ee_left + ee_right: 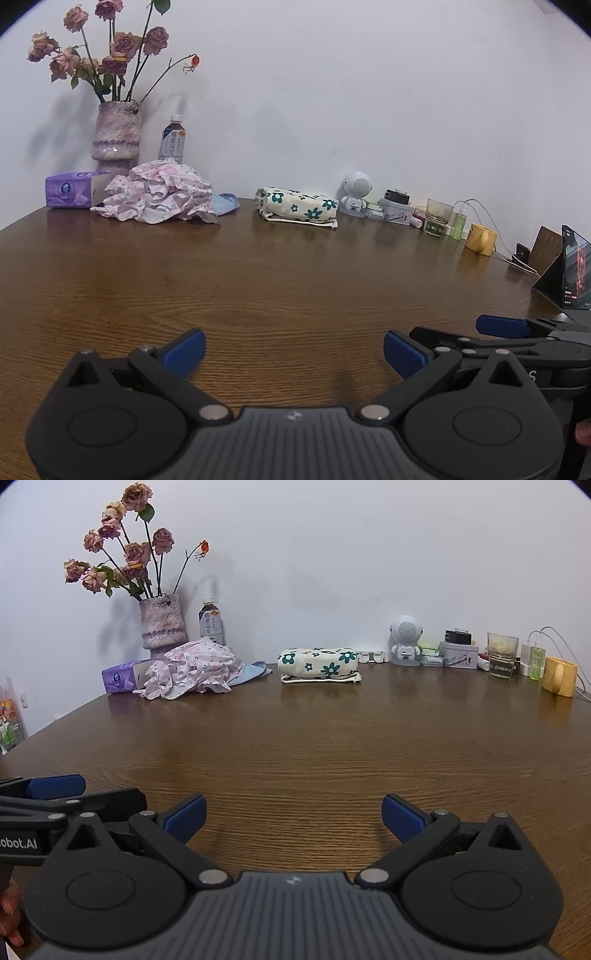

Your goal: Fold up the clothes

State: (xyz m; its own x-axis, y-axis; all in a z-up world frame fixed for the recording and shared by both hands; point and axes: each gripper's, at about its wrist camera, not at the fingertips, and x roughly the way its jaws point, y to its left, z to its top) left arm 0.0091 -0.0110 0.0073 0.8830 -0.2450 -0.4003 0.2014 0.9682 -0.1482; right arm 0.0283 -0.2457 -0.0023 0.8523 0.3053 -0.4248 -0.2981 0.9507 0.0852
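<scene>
Table [295, 280] kept bare mid-surface, seemingly reserved for folding. Crumpled pink garment [159, 194] heaped at far left beside tissue pack [70, 194], untouched. Left gripper [294, 350] and right gripper [293, 818] held low, jaws spread, nothing pinched, likely readied for reach.

Far ahead of my claws at the wall, vase of dried roses [161, 622], bottle [211, 621], purple tissue pack [119, 678], floral pouch [318, 663], robot-shaped speaker [405, 640], yellow mug [560, 676] ahead-right, bare brown surface [295, 746] between.

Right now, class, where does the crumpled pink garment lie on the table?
In both wrist views the crumpled pink garment lies at the far left of the table, in front of the vase, beside the purple tissue pack.
</scene>
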